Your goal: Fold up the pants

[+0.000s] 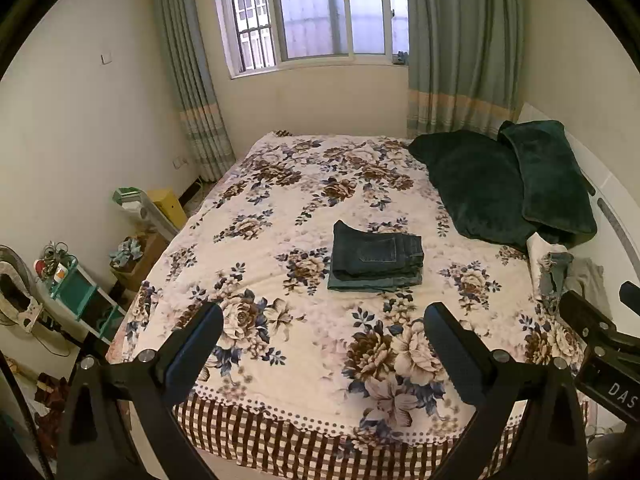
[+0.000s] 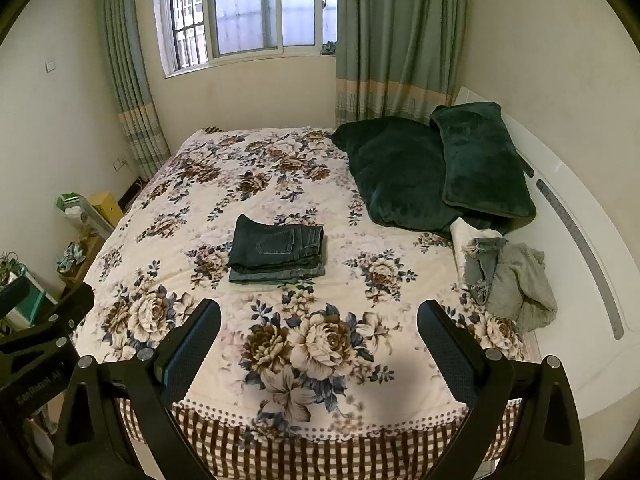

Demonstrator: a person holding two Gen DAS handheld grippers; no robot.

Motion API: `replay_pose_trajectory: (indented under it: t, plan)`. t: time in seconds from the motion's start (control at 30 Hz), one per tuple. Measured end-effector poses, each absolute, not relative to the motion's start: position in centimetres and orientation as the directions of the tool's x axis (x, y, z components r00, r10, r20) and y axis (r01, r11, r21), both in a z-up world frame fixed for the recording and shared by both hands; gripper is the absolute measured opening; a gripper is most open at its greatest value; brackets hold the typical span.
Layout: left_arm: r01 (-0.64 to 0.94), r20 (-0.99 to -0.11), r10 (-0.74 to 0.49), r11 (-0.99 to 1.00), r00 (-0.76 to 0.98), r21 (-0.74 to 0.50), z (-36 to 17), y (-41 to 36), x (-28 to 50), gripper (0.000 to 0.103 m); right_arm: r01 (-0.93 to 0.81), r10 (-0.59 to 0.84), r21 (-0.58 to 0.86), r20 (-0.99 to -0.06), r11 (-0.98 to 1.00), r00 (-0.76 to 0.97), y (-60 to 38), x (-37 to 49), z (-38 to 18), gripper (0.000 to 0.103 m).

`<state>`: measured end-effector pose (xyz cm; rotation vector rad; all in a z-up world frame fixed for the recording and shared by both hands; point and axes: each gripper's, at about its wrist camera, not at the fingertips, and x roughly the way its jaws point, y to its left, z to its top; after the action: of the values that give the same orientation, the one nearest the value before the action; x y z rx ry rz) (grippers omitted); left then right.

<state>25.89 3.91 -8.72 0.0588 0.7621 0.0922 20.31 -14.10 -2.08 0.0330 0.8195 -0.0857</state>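
Two pairs of folded jeans (image 1: 376, 258) lie stacked in the middle of the floral bedspread (image 1: 280, 208), the darker pair on top; the same folded jeans (image 2: 278, 250) show in the right wrist view. A loose heap of unfolded clothes (image 2: 508, 276), grey fabric and frayed denim, sits at the bed's right side below the pillows; the left wrist view catches the heap of clothes (image 1: 568, 276) too. My left gripper (image 1: 322, 320) hovers open over the bed's near edge, holding nothing. My right gripper (image 2: 318, 318) is open and empty as well, well short of the stack.
Two dark green pillows (image 2: 440, 168) rest against the white headboard (image 2: 580, 240) at the right. Left of the bed stand a teal shelf (image 1: 84, 296), boxes and clutter on the floor. A window (image 1: 320, 12) with green curtains fills the far wall.
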Motion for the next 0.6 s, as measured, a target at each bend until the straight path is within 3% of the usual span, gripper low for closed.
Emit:
replay_pose_trajectory:
  t: [0.6]
  plan:
    - [-0.083,-0.681,0.127,0.992,0.722,0.097,-8.73,4.10,25.61,0.103,0.091,-0.067,-0.006,-0.727,0.996,0.683,-14.01,20.04,-2.27,0.101]
